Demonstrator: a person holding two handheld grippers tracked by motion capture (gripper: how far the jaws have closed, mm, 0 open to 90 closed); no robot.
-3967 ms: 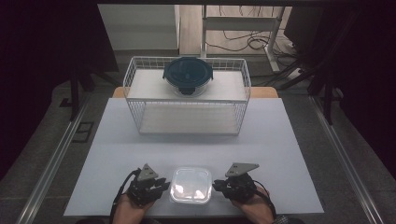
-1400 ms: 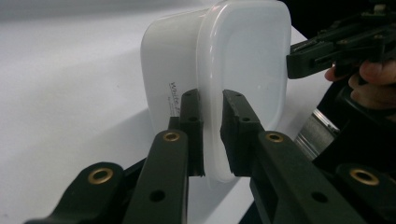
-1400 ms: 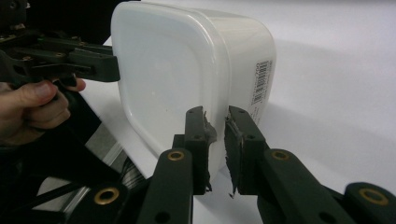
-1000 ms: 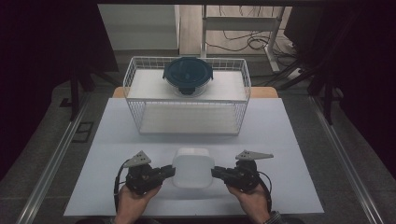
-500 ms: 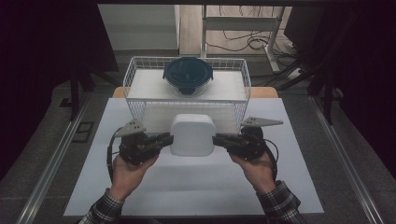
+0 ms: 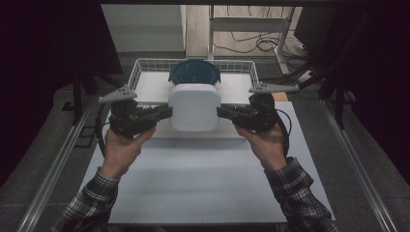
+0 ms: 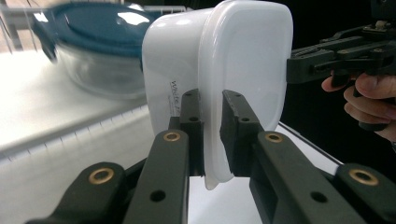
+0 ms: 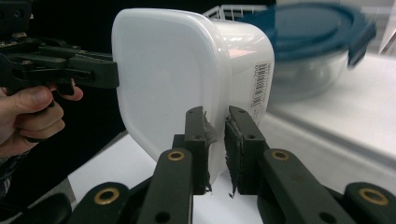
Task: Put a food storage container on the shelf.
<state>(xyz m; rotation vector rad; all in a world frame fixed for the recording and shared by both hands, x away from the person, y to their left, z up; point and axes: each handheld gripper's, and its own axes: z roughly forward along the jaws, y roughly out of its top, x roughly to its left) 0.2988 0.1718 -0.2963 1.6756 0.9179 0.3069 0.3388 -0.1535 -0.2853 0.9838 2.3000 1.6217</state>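
The left gripper (image 7: 212, 135) clamps its two black jaws on the rim of a white plastic container (image 7: 224, 74), one jaw on either side of the thin lip, and the right gripper (image 8: 215, 149) pinches the opposite rim the same way. In the high view the left gripper (image 6: 162, 112) and right gripper (image 6: 226, 112) point inward at each other with the white plastic container (image 6: 195, 107) spanning the gap between them, held in the air above the white table (image 6: 203, 179), its flat face turned up toward the camera. A printed label runs along the container's side wall. Just behind it sits a white wire basket (image 6: 145, 67), and inside that a clear glass bowl with a dark blue lid (image 6: 193, 71). Plaid sleeves (image 6: 92, 203) cover the person's forearms at the bottom edge.
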